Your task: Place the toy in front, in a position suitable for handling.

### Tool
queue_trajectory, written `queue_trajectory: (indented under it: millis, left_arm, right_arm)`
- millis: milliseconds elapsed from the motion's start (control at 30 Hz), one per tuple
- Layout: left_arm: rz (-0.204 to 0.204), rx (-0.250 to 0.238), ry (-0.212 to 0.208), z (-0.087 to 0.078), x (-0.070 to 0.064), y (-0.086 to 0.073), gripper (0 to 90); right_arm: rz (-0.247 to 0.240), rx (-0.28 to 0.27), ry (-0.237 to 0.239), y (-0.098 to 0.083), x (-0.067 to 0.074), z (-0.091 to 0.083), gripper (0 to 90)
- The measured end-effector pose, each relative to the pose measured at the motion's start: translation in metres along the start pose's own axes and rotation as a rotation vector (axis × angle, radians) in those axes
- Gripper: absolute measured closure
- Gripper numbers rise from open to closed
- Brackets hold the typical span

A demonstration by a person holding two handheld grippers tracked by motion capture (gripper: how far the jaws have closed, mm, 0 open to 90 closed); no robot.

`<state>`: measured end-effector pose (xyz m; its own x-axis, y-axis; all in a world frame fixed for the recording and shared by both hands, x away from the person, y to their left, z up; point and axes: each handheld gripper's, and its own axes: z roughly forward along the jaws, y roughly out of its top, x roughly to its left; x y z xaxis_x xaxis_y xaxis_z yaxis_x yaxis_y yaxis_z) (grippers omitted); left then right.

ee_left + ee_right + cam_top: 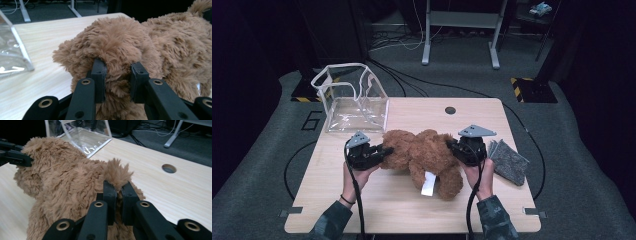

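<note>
A brown plush teddy bear lies across the middle of the wooden table, a white label hanging from its underside. My left gripper is shut on the bear's left end; in the left gripper view its pads pinch a thick fold of fur. At the bear's right end my right gripper is shut on a small tuft of fur, which sticks up between nearly touching jaws. The left gripper also shows at the far side of the bear in the right gripper view.
A clear plastic bag with white edging stands open at the table's back left. A folded grey cloth lies at the right edge. A round cable hole sits at the back. Cables run over the floor behind.
</note>
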<state>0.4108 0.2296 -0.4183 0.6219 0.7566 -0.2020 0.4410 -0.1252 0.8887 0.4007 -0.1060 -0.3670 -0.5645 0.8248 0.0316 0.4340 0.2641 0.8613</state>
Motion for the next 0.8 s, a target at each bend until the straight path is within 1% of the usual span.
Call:
queue_trajectory:
  millis: [100,133,167,233,367,533,600,667,733,800]
  left_arm:
    - [0.002,-0.009,-0.002,0.007,-0.003,0.007,70.6]
    - [0.01,-0.013,0.003,0.009,-0.003,0.01,70.7]
    - [0.006,-0.02,0.004,0.011,-0.004,0.011,70.7]
    - [0.012,-0.02,0.007,0.015,-0.005,0.015,70.7]
    - [0.012,-0.026,0.013,0.023,-0.007,0.02,70.7]
    - [0.01,-0.029,0.019,0.034,-0.009,0.026,70.8]
    - [0.025,-0.034,0.034,0.039,-0.01,0.028,71.0]
    - [0.019,-0.033,0.034,0.043,-0.011,0.03,71.0]
    - [0.02,-0.031,0.041,0.046,-0.011,0.031,71.1]
    - [0.025,-0.031,0.047,0.05,-0.01,0.033,71.1]
  right_arm:
    - [-0.004,-0.006,-0.016,0.004,-0.006,-0.001,85.3]
    - [-0.004,-0.009,-0.025,0.007,-0.009,-0.002,85.3]
    - [0.003,-0.01,-0.029,0.008,-0.011,-0.002,85.3]
    - [0.001,-0.011,-0.043,0.012,-0.015,-0.002,85.4]
    - [0.0,-0.016,-0.057,0.017,-0.022,-0.001,85.4]
    - [0.004,-0.007,-0.08,0.022,-0.032,0.002,85.5]
    - [0.012,-0.005,-0.088,0.024,-0.037,0.003,85.5]
    - [0.01,-0.004,-0.091,0.025,-0.039,0.005,85.5]
    - [0.008,-0.002,-0.102,0.026,-0.043,0.008,85.5]
    - [0.016,-0.001,-0.106,0.027,-0.046,0.01,85.5]
